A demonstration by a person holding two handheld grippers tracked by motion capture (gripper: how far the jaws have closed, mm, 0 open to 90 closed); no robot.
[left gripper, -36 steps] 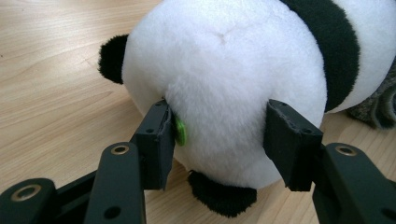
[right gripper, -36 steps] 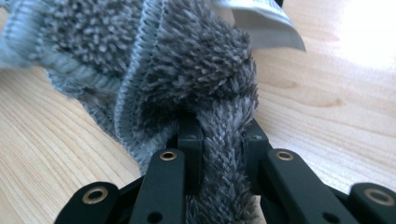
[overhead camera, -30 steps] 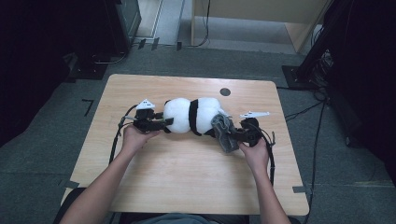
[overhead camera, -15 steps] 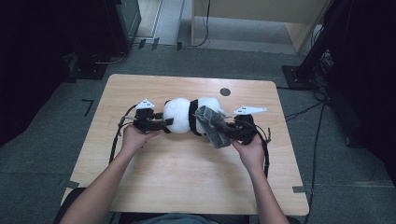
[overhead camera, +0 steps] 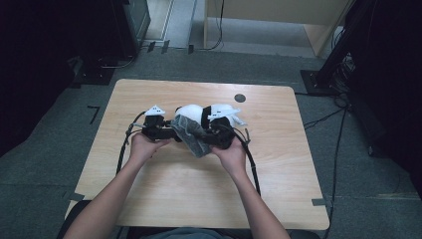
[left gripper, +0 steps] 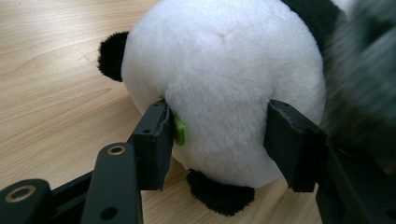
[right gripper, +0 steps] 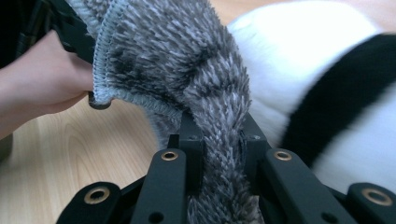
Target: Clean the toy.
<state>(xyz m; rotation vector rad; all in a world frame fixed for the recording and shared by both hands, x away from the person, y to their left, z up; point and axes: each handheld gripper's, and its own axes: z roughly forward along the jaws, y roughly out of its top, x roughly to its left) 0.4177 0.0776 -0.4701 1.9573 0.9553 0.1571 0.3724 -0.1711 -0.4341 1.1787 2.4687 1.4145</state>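
Plush panda (overhead camera: 196, 115) mid-table (overhead camera: 278, 169) — cloth (overhead camera: 191, 133) draped on its front, btwn both hands.

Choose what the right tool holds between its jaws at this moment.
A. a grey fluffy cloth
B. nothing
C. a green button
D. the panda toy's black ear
A: in the right gripper view, the right tool has its jaws shut on the grey fluffy cloth, beside the panda toy.

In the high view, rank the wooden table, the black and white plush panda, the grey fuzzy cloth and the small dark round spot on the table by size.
1. wooden table
2. black and white plush panda
3. grey fuzzy cloth
4. small dark round spot
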